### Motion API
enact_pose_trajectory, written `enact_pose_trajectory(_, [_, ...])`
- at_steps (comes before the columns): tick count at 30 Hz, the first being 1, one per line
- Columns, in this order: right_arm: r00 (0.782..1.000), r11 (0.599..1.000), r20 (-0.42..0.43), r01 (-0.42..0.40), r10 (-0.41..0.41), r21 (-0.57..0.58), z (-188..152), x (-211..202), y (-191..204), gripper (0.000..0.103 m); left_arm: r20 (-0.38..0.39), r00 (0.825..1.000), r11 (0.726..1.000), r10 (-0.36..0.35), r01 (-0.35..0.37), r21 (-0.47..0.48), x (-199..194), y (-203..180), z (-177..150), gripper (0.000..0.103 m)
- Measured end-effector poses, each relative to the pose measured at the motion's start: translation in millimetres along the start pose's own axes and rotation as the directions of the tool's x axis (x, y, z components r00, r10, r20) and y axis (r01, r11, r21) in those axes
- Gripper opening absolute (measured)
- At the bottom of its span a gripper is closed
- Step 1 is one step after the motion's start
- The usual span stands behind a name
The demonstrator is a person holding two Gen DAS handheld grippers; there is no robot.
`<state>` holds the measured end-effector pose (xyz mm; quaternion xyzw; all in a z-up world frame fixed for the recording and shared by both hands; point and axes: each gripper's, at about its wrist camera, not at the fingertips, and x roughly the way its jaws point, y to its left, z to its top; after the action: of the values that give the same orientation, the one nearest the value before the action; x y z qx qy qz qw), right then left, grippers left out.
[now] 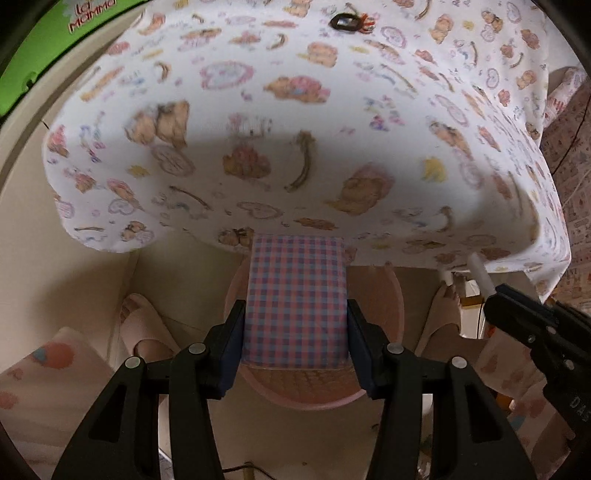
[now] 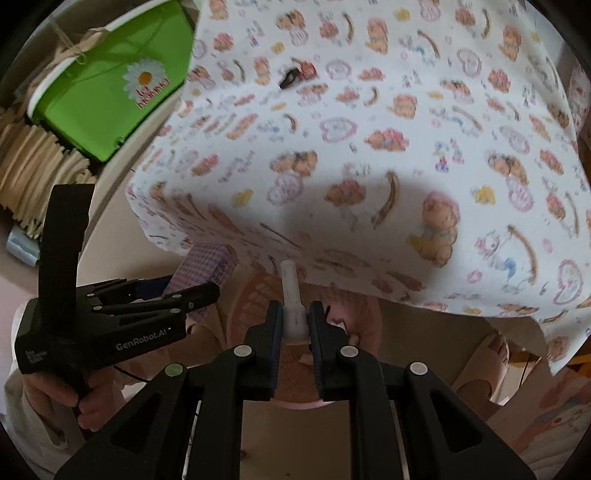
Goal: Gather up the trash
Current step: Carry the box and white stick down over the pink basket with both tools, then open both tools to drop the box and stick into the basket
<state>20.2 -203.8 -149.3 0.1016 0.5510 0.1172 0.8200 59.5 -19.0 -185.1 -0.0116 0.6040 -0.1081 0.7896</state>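
Observation:
My left gripper (image 1: pixel 295 310) is shut on a pink-and-blue checked packet (image 1: pixel 295 280), held just past the table's edge over a pink basket (image 1: pixel 306 387) on the floor. My right gripper (image 2: pixel 294 310) is shut on a small white tube (image 2: pixel 290 284), which points up out of the fingers above the same basket (image 2: pixel 255 295). In the right wrist view the left gripper (image 2: pixel 207 291) and its checked packet (image 2: pixel 207 262) show at the left. In the left wrist view the right gripper (image 1: pixel 495 295) and the tube (image 1: pixel 480 275) are at the right. A small dark scrap (image 1: pixel 345 22) lies far back on the table.
A table with a cartoon-print cloth (image 1: pixel 295 110) fills the upper part of both views. A green box (image 2: pixel 107 92) and a woven item (image 2: pixel 33 162) stand beyond its left side. The person's slippered feet (image 1: pixel 144 325) (image 1: pixel 447 310) flank the basket.

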Motion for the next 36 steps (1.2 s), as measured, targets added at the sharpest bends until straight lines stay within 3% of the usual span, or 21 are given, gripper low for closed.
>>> enact_pose_trajectory(3, [0.999, 0.999, -0.018, 0.032, -0.031, 0.017, -0.3, 14.2, -3.1, 0.016, -0.037, 0.999, 0.999, -0.033, 0.032, -0.031, 17.6, 4.4, 0.6, 0.05])
enact_pose_trajectory(13, [0.982, 0.99, -0.126, 0.14, -0.14, -0.011, -12.8, 68.0, -4.8, 0.016, -0.196, 0.981, 0.999, 0.016, -0.022, -0.03, 71.6, 7.9, -14.2, 0.051])
enact_pose_trajectory(19, [0.979, 0.99, -0.155, 0.139, -0.133, 0.029, -16.6, 75.4, -16.2, 0.016, -0.255, 0.967, 0.999, 0.02, -0.031, -0.041, 85.8, 13.5, -24.1, 0.05])
enact_pose_trajectory(23, [0.976, 0.989, -0.163, 0.146, -0.141, 0.019, -16.8, 81.6, -12.4, 0.016, -0.235, 0.971, 0.998, 0.047, -0.053, -0.018, 84.1, 10.6, -23.3, 0.051])
enact_pose_trajectory(29, [0.976, 0.988, -0.165, 0.15, -0.143, 0.035, -15.0, 77.7, -12.8, 0.017, -0.176, 0.981, 0.994, 0.081, -0.093, -0.063, 66.8, 19.2, -16.0, 0.059])
enact_pose_trajectory(36, [0.975, 0.983, -0.135, 0.182, -0.178, 0.019, -8.6, 67.6, -14.1, 0.021, -0.035, 0.985, 0.985, 0.171, -0.171, 0.011, 29.7, 11.9, -9.5, 0.068])
